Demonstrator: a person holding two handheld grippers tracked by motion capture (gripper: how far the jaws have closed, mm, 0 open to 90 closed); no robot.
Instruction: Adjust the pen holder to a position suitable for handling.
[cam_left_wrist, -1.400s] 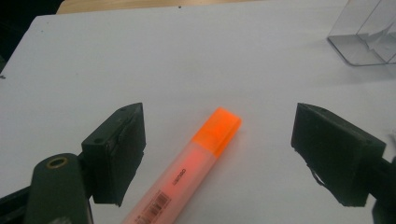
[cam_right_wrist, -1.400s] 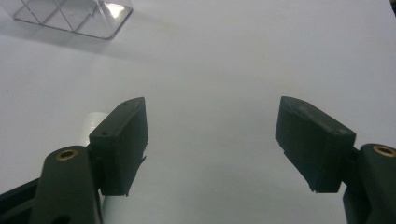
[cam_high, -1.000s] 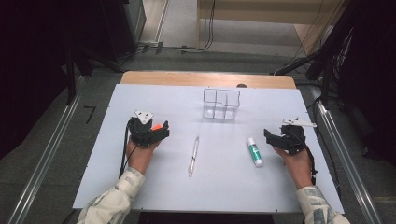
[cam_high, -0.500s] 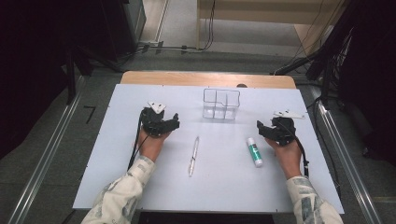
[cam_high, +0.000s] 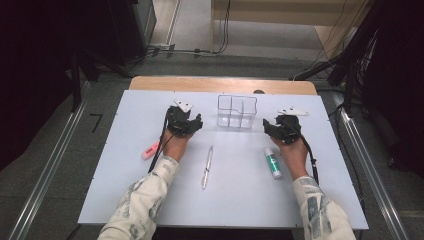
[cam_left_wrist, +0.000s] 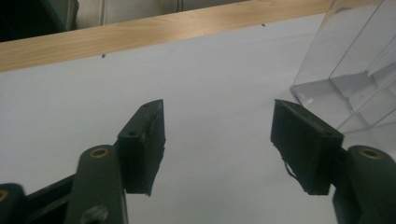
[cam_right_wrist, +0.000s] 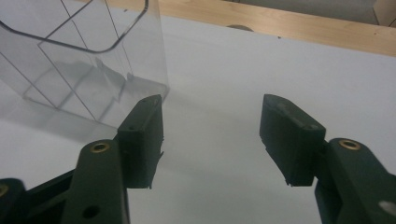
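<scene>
Grippers flanking clear divided organizer (cam_high: 237, 111) near table's far edge, left gripper (cam_high: 192, 121) and right gripper (cam_high: 270, 127) both empty, jaws narrowing yet apart, pen (cam_high: 207, 166) and seemingly glue stick (cam_high: 273, 163) lying nearer.

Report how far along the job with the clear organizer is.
Done: nothing yet; the clear organizer stands empty. In hand: the left gripper and right gripper flank it, their jaws just closing with nothing between them. Left: the pen, the green-labelled tube and the pink highlighter all lie loose on the white board.
</scene>
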